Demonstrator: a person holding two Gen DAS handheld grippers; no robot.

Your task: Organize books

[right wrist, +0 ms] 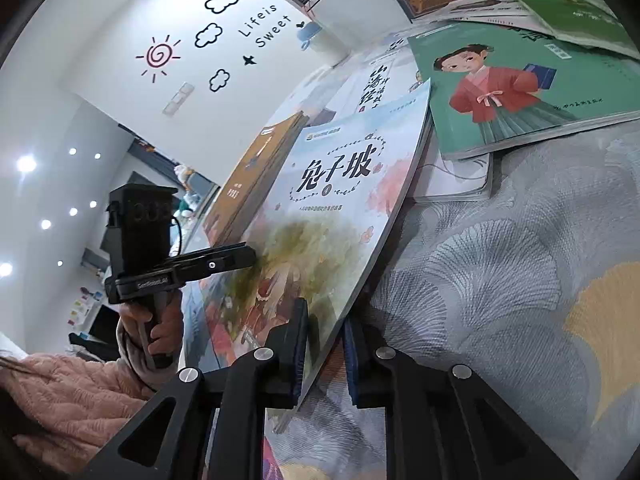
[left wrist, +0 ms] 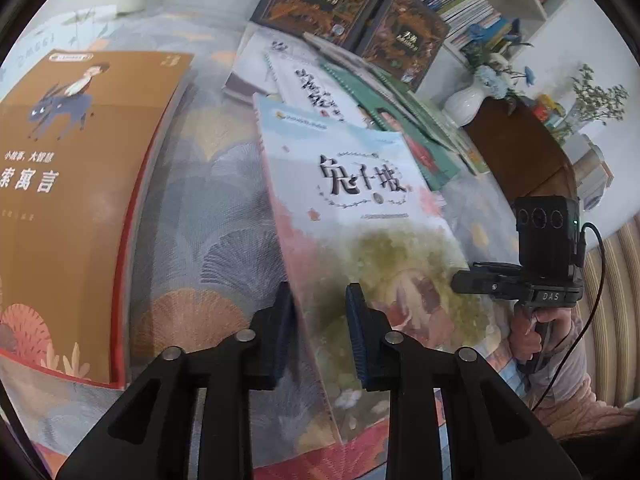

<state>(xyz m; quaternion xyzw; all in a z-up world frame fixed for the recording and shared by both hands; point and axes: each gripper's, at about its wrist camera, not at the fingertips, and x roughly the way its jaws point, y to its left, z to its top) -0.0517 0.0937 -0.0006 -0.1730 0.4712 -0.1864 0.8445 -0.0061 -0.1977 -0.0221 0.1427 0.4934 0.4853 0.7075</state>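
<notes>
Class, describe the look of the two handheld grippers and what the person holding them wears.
Both grippers, left gripper and right gripper, have black angular frames, silver rivets and dark blue ribbed pads on the fingers. Each carries a black camera box with a black cable. The sleeve is pink and fluffy.

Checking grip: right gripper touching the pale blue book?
Touching. Right wrist view: right gripper pads pinch the pale blue book at its lower edge.

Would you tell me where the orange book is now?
In the left wrist view, the orange book lies flat on the patterned cloth, left of the pale book both tools hold.
</notes>
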